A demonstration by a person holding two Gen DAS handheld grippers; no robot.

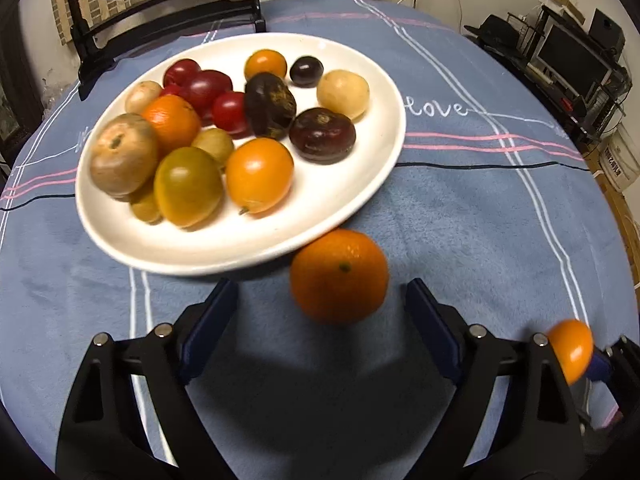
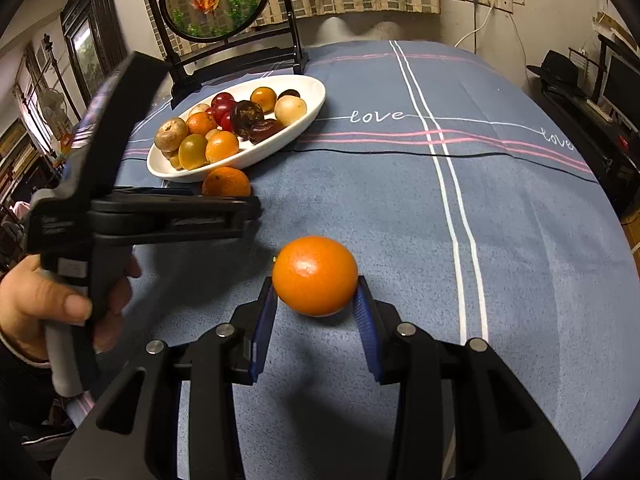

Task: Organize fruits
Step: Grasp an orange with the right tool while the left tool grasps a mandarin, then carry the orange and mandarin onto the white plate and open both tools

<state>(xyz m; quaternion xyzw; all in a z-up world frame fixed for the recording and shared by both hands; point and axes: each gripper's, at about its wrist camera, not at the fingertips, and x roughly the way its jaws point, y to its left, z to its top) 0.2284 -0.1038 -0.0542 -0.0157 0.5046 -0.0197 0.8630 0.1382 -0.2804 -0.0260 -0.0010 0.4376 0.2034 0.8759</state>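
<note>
A white plate [image 1: 360, 184] holds several fruits: oranges, red and dark plums, brownish ones. It also shows in the right wrist view [image 2: 312, 92]. A loose orange [image 1: 339, 276] lies on the blue cloth just in front of the plate, ahead of my open left gripper [image 1: 320, 300], a little beyond its fingertips. It also shows in the right wrist view [image 2: 226, 182]. My right gripper [image 2: 316, 300] is shut on a second orange [image 2: 315, 275], held just above the cloth; that orange shows at the left wrist view's right edge [image 1: 572, 350].
A blue cloth [image 2: 500, 220] with white and pink stripes covers the table. A black-framed round ornament [image 2: 218, 0] stands behind the plate. My left hand and gripper body [image 2: 120, 208] fill the left of the right wrist view. Shelves and a monitor [image 1: 572, 60] stand far right.
</note>
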